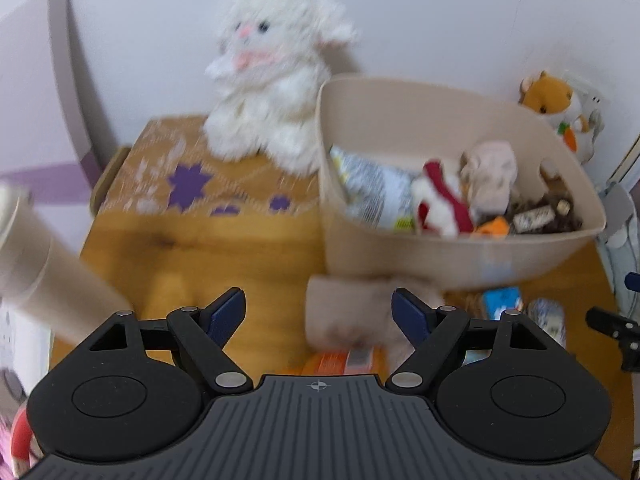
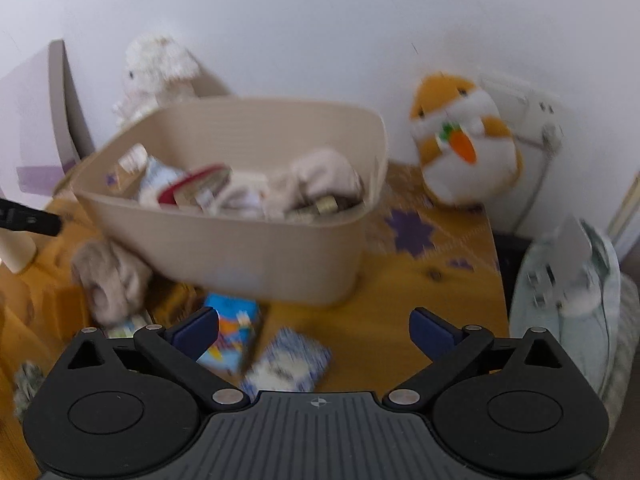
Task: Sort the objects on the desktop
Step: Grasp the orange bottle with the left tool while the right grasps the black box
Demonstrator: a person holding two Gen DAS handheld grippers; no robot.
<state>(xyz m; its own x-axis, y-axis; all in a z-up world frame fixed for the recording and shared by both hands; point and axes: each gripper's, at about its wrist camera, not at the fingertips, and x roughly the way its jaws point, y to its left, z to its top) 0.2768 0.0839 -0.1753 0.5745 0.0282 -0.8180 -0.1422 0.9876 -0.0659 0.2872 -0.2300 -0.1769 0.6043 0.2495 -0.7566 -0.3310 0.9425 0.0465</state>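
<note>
My right gripper point(image 2: 314, 330) jaws apart, empty, above the blue cartons point(image 2: 232, 330) just in front of the beige bin point(image 2: 248, 248). My left gripper point(image 1: 318, 312) apart too, rolled beige cloth point(image 1: 352, 312) between, untouched. Both likely lined up to drop strays into the bin on the table point(image 2: 420, 304).

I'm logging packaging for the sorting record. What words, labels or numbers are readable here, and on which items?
None can be read.
Blue carton: print blurred.
Blue-and-white packet: blurred.
Dark wrapper in the beige bin: white lettering, illegible.
Orange box: label too blurred.
</note>
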